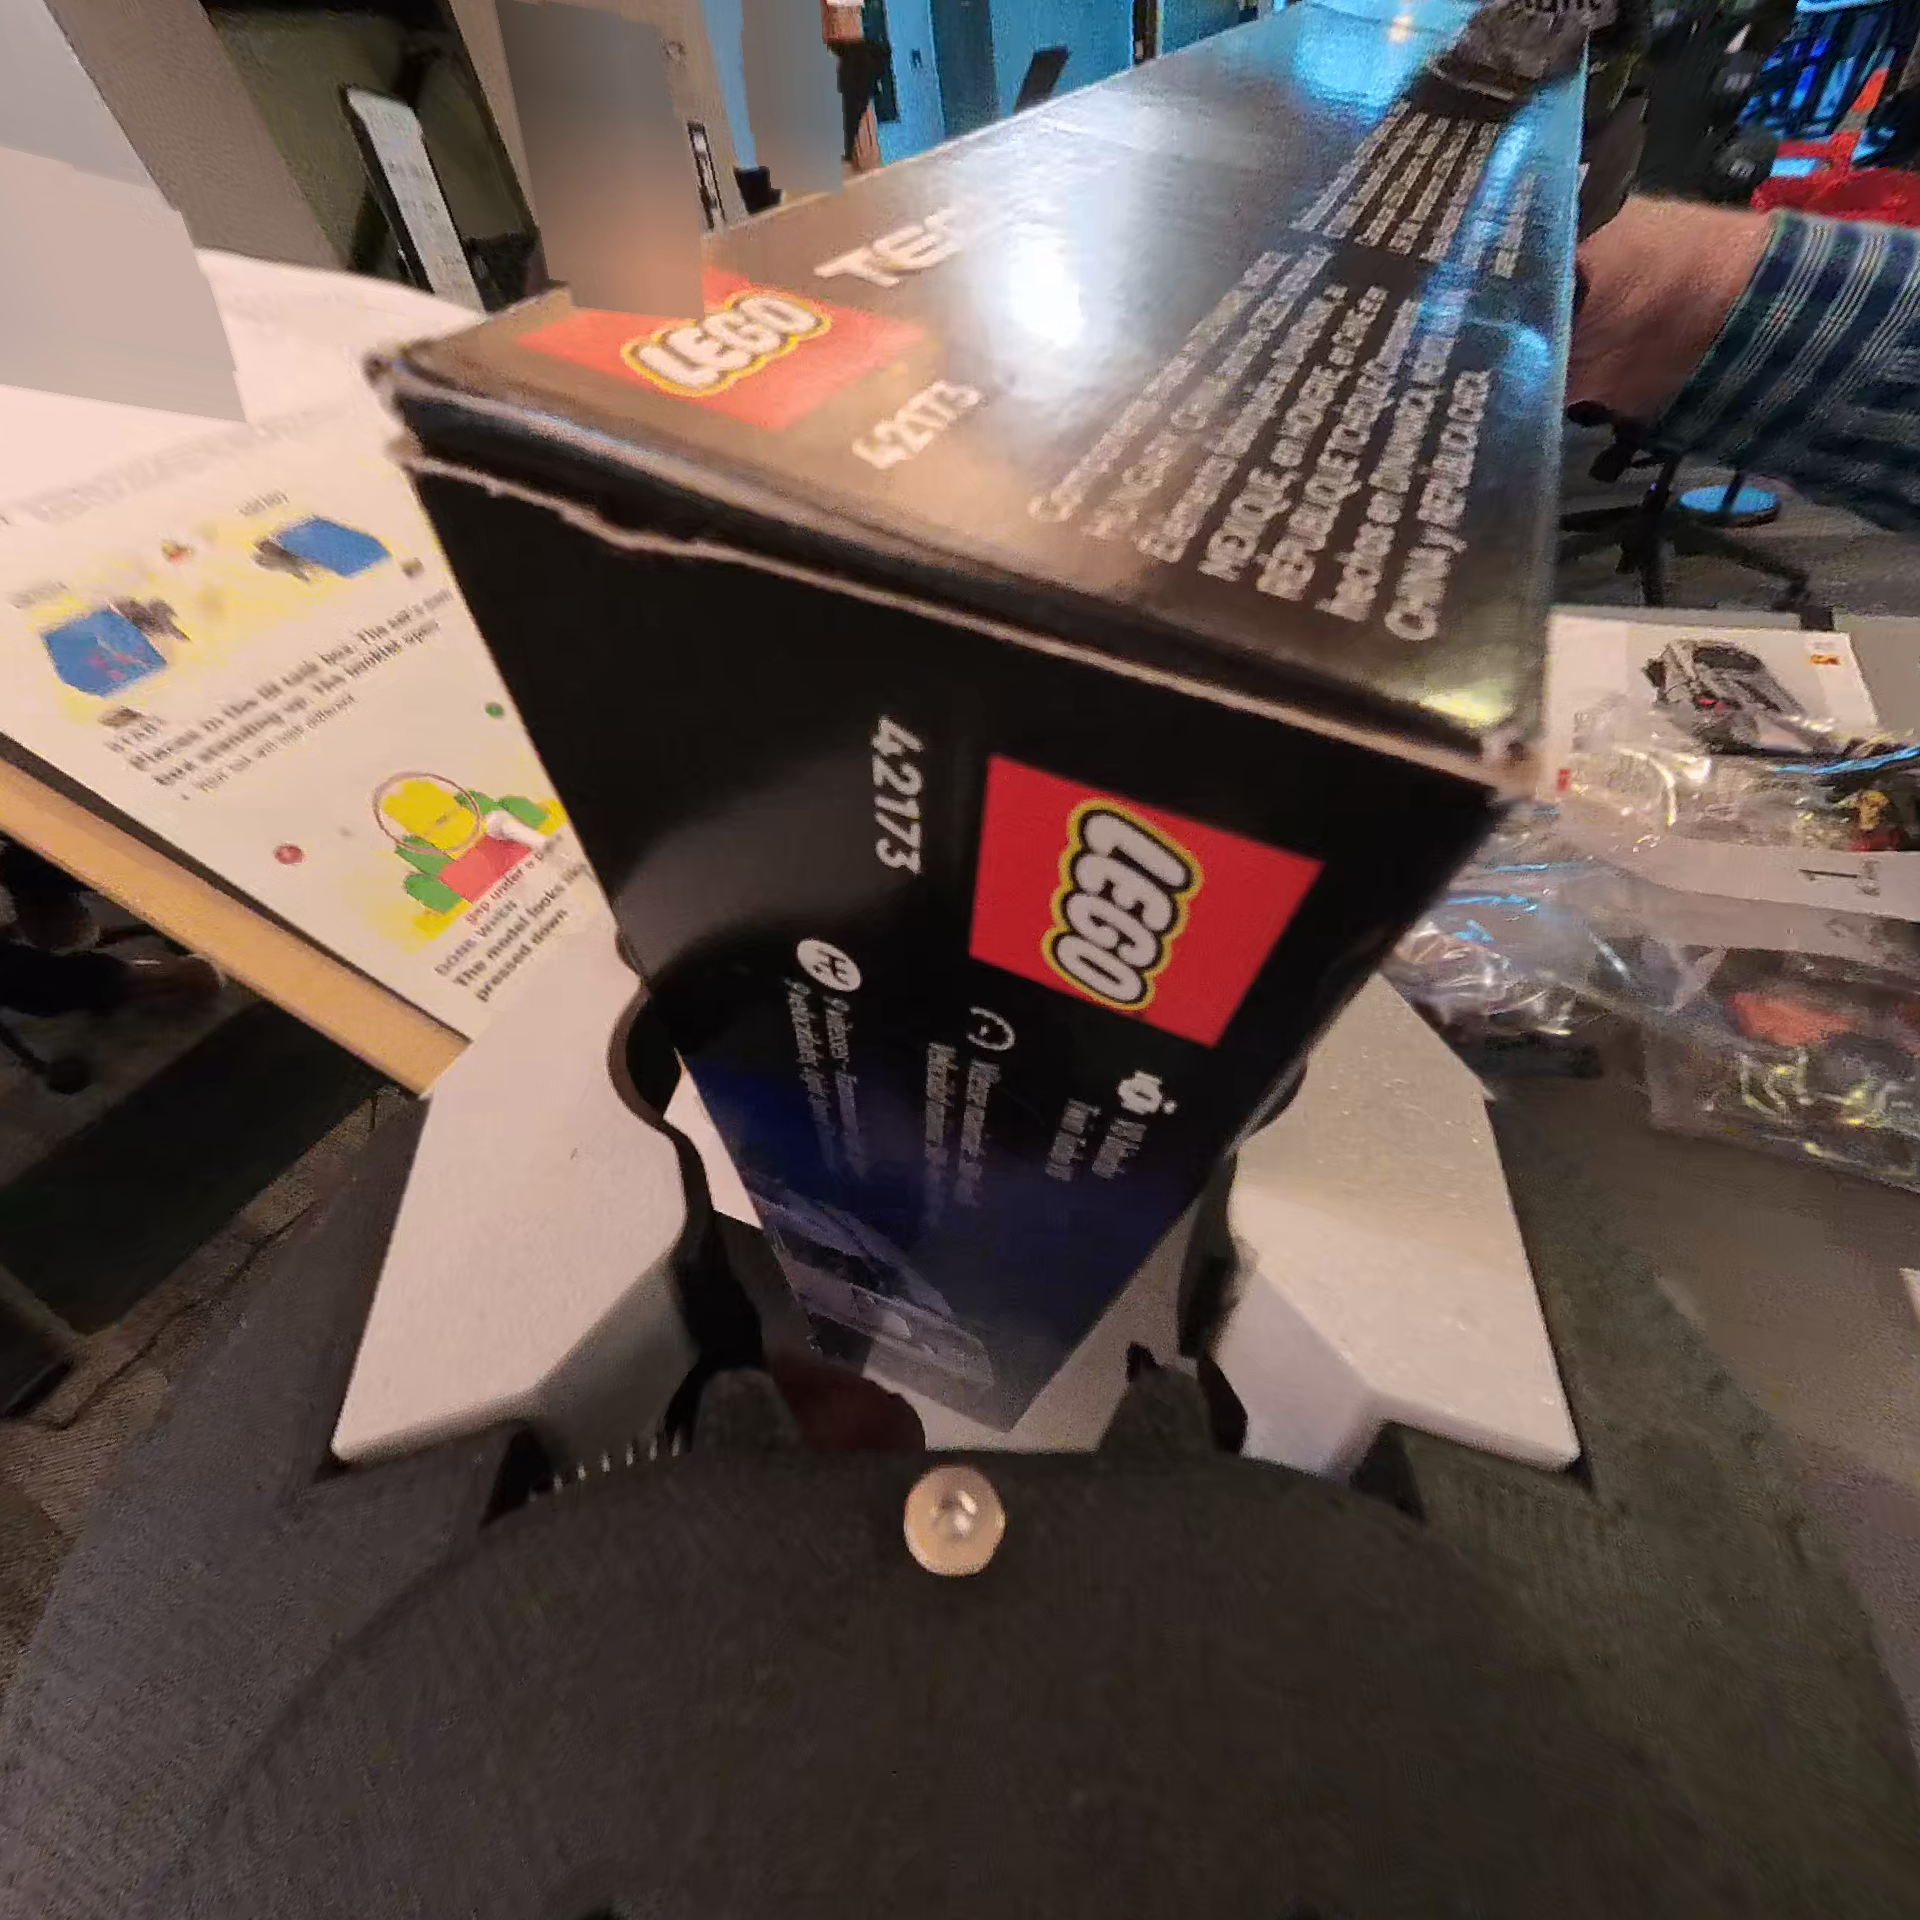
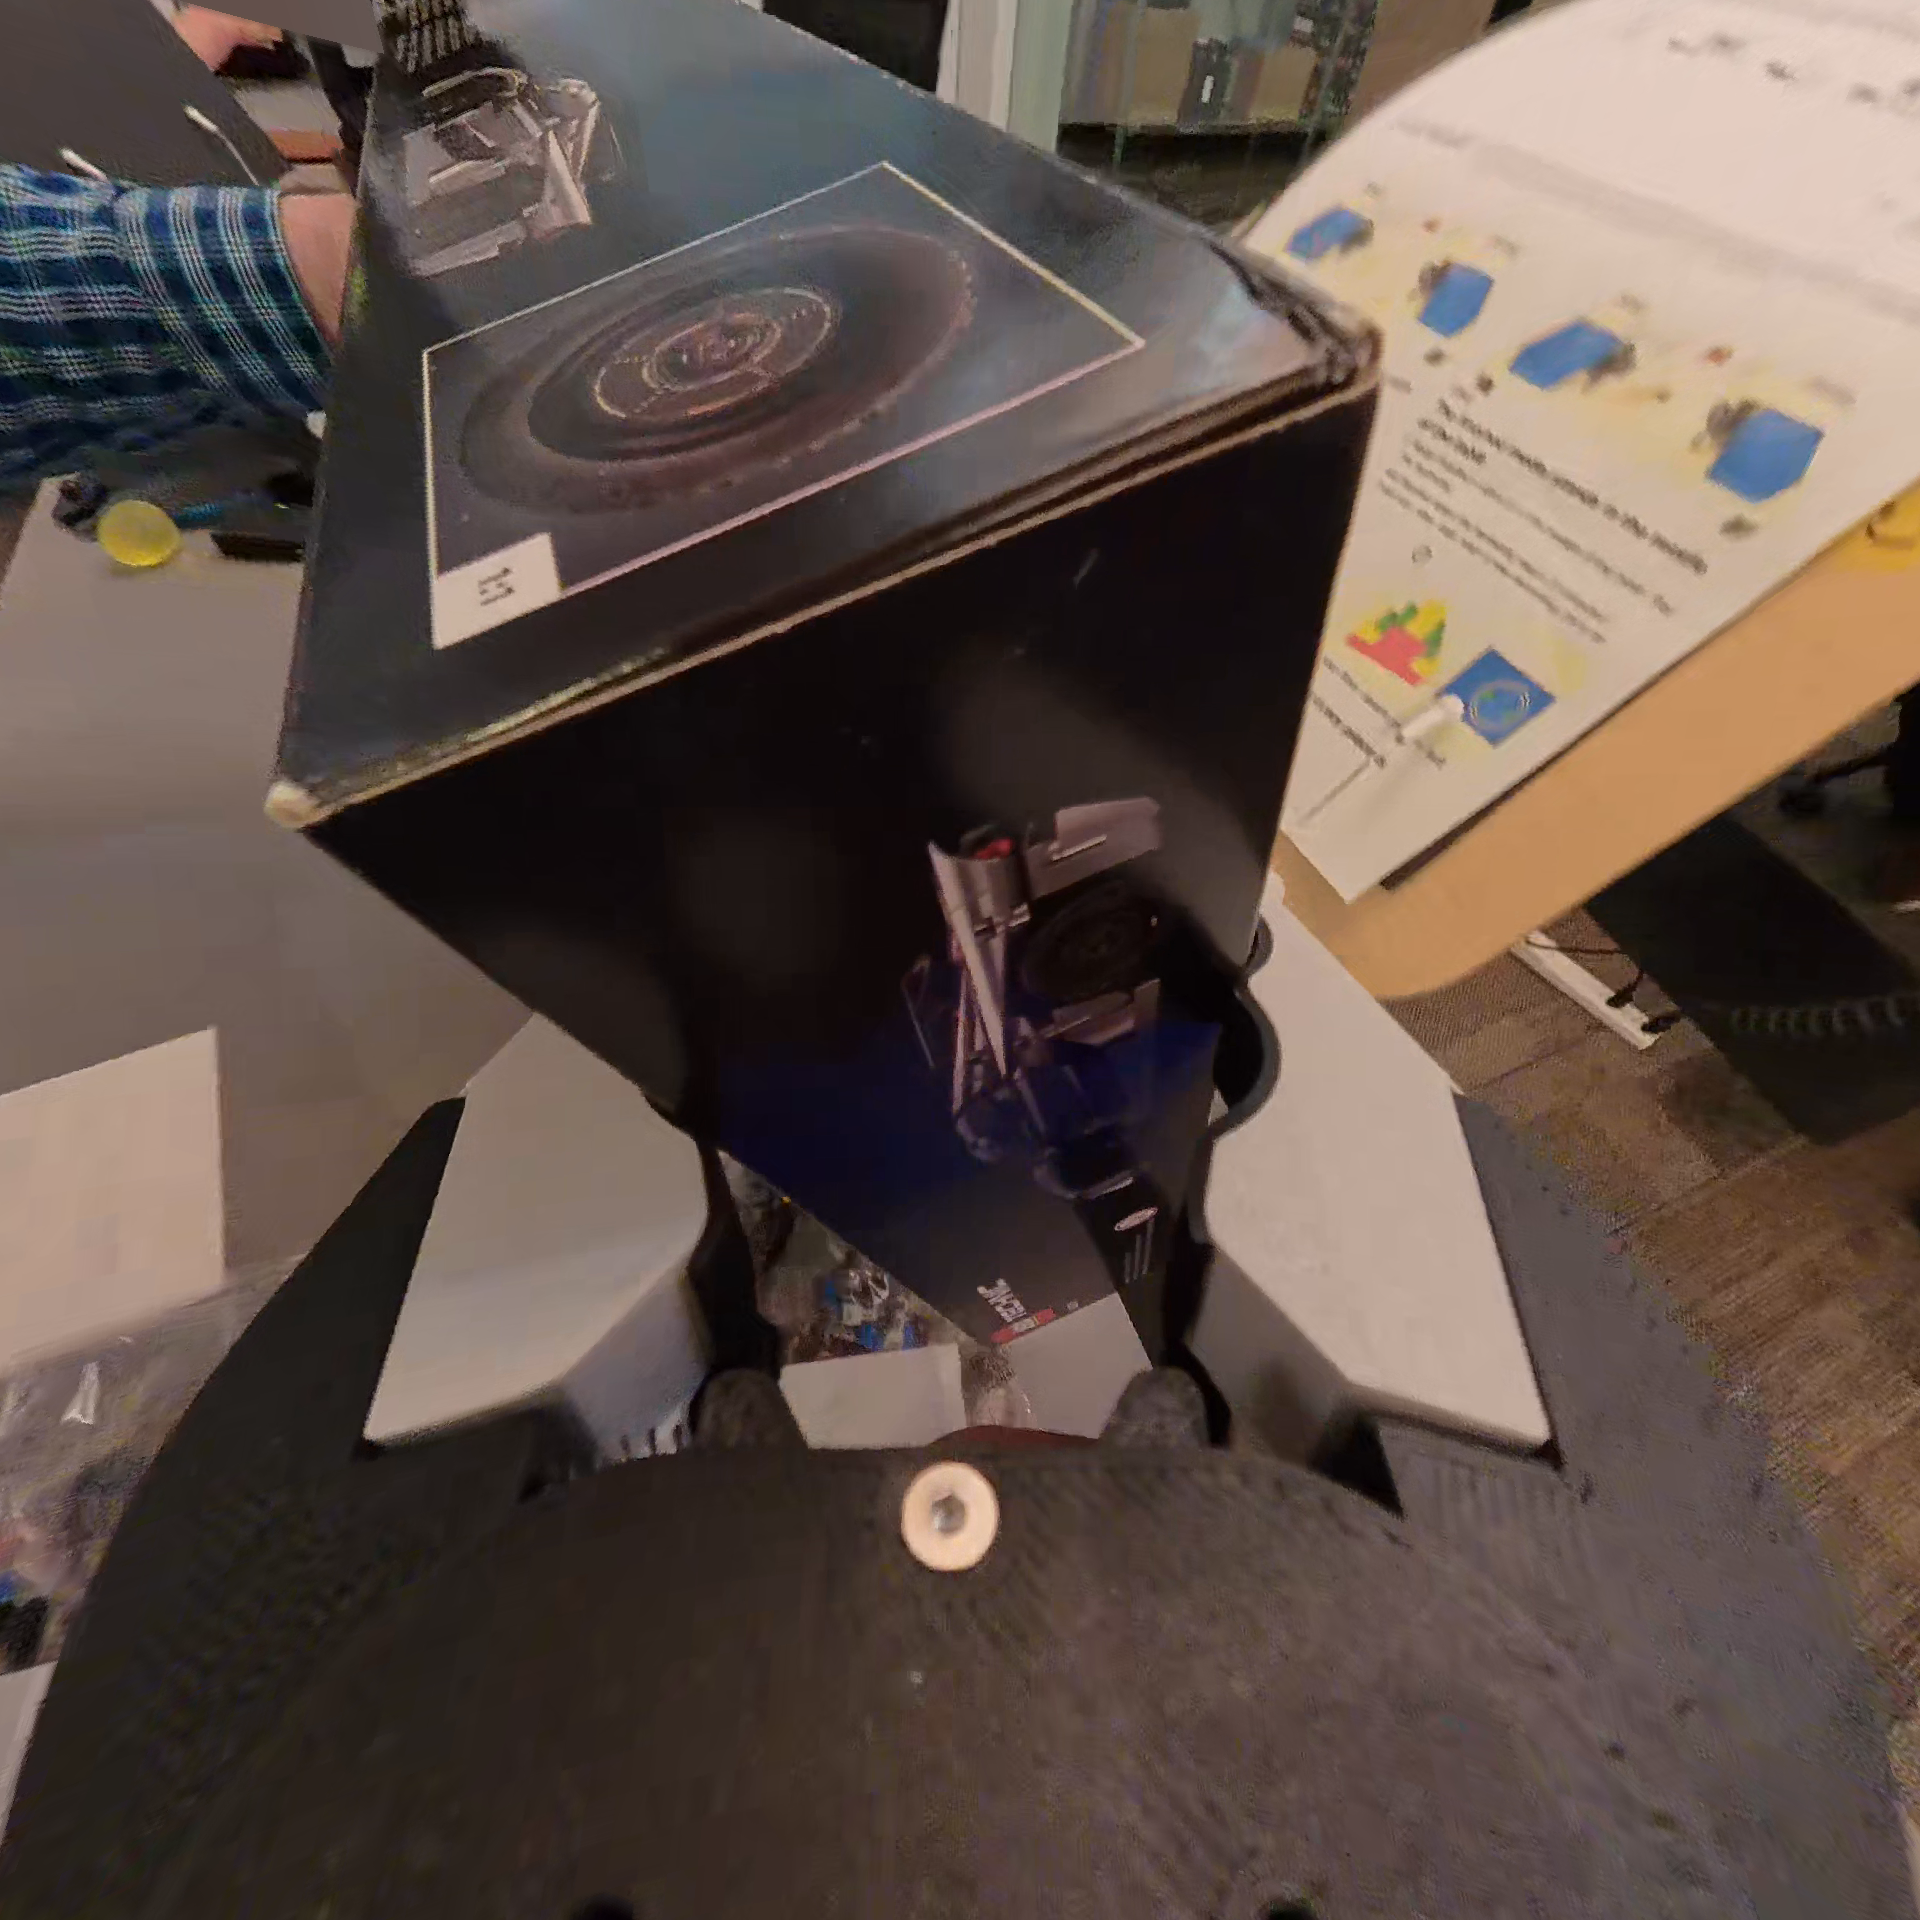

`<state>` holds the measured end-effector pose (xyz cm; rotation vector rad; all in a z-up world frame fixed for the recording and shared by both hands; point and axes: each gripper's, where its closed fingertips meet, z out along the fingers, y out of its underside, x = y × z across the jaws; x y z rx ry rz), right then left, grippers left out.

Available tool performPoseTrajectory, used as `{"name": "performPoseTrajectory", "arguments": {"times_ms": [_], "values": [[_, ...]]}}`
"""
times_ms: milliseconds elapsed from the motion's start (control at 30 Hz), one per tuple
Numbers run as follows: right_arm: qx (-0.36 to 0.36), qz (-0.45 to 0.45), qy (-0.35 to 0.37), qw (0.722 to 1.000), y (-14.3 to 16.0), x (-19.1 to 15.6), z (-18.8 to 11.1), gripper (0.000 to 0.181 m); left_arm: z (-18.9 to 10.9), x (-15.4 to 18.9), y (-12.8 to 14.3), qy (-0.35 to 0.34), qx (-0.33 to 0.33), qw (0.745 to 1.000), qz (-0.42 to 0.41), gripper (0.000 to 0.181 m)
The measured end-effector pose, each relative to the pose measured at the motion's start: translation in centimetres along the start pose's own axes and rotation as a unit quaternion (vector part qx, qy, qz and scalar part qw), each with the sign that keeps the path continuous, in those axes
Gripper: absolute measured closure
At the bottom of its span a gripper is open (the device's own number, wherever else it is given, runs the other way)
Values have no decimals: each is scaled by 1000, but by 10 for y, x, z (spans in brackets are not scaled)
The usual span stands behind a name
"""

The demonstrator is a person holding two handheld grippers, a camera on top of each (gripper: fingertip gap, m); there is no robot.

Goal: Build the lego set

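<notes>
You grip the glossy black cardboard box [image 1: 935, 727] at opposite ends, both jaws clenched on it, probably to tip out bags; clear plastic bags [image 1: 1714, 987] lie at three o'clock.

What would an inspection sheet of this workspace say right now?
Surface: grey table, partly covered.
Job's things: black lego box lifted and tilted; clear bags of parts and a booklet on the table.
Clutter: yellow ball; printed instruction sheet on a board.
Grippers: left gripper shut on one end of the box; right gripper shut on the other.
Cables: a dark cord on the floor.
Surroundings: a person's hand in a plaid sleeve; carpet.
</notes>
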<state>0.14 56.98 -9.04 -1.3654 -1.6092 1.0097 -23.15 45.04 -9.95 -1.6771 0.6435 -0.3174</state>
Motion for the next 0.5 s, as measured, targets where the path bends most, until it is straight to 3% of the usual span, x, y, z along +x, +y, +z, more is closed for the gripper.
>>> {"name": "performPoseTrajectory", "arguments": {"times_ms": [267,500], "values": [[-9,32,1,999,55,28,24,81,37,-20,55,5,-58,998,-6,71],[-13,40,-2,999,81,36,42,81,46,-28,87,-5,-92,996,-5,70]]}}
